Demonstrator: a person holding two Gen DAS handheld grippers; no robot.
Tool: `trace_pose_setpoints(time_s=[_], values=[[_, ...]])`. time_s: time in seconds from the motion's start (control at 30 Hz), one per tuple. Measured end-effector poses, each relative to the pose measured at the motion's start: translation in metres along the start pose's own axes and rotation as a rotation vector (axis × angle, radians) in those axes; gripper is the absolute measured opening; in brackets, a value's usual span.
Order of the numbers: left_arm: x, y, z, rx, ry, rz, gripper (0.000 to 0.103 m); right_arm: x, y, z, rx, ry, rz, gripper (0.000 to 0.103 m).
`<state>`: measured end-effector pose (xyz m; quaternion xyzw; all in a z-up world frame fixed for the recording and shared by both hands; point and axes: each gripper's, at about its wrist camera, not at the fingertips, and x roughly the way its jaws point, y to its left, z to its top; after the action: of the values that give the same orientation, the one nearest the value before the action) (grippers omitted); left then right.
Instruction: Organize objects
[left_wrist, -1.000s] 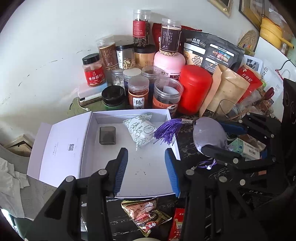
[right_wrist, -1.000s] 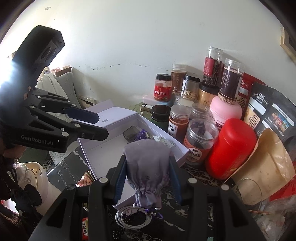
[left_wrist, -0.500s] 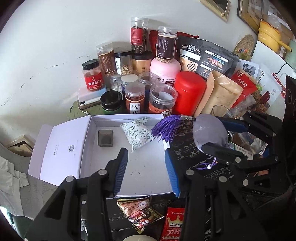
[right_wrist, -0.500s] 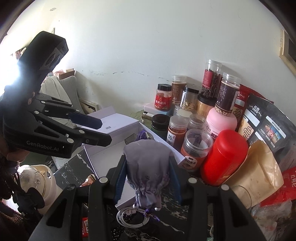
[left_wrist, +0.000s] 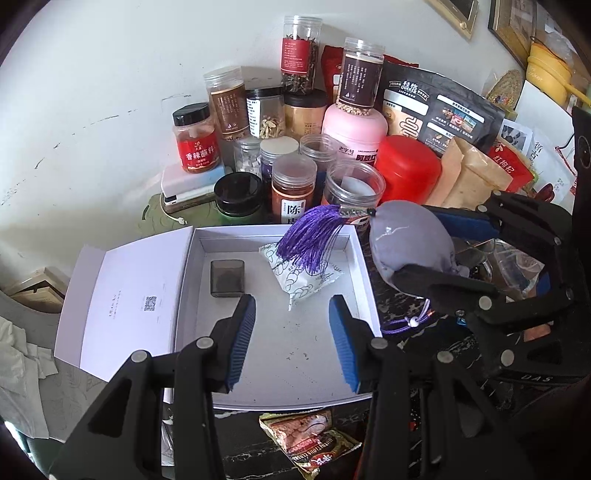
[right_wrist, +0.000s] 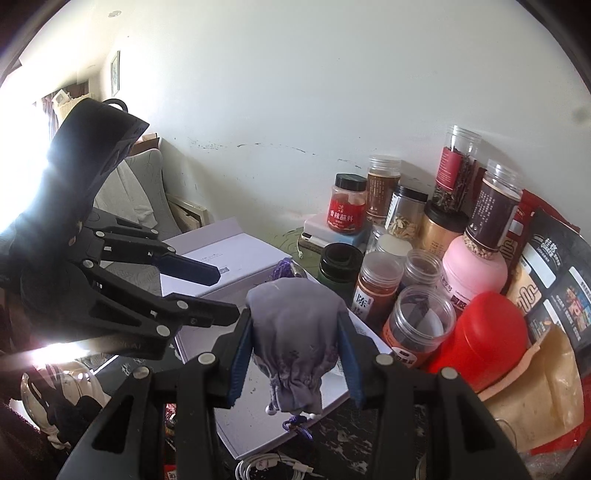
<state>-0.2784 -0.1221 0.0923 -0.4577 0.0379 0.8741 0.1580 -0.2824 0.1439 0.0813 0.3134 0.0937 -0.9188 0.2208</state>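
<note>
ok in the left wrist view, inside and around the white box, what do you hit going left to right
open box lid → small dark container → patterned white packet with the purple tassel hanging above it → grey pouch held in the right gripper

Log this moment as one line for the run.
right claw: shut on grey pouch | pouch: at white box's right edge | left claw: empty, over box | in box: dark case, patterned sachet

A lived-in home. Spice jars (left_wrist: 291, 186) and food pouches (left_wrist: 439, 107) crowd the bench (left_wrist: 402, 306). Framed pictures (left_wrist: 506, 18) hang on the wall.
</note>
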Motion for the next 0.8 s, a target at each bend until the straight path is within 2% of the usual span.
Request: trace_pose_setpoints(time_s=[0.37, 0.47, 0.57, 0.8], values=[[0.068, 0.029, -0.007, -0.023, 0.064, -0.006, 0.04, 0.06, -0.008, 0.004, 0.006, 0.043, 0.067, 0.044], [0.085, 0.034, -0.008, -0.023, 0.077, -0.004, 0.04, 0.076, -0.01, 0.002, 0.011, 0.046, 0.109, 0.044], [0.098, 0.039, -0.007, -0.027, 0.093, -0.019, 0.04, 0.09, -0.012, 0.001, 0.009, 0.057, 0.118, 0.044], [0.132, 0.05, -0.007, -0.028, 0.15, -0.003, 0.04, 0.125, -0.022, -0.004, 0.043, 0.111, 0.142, 0.044]])
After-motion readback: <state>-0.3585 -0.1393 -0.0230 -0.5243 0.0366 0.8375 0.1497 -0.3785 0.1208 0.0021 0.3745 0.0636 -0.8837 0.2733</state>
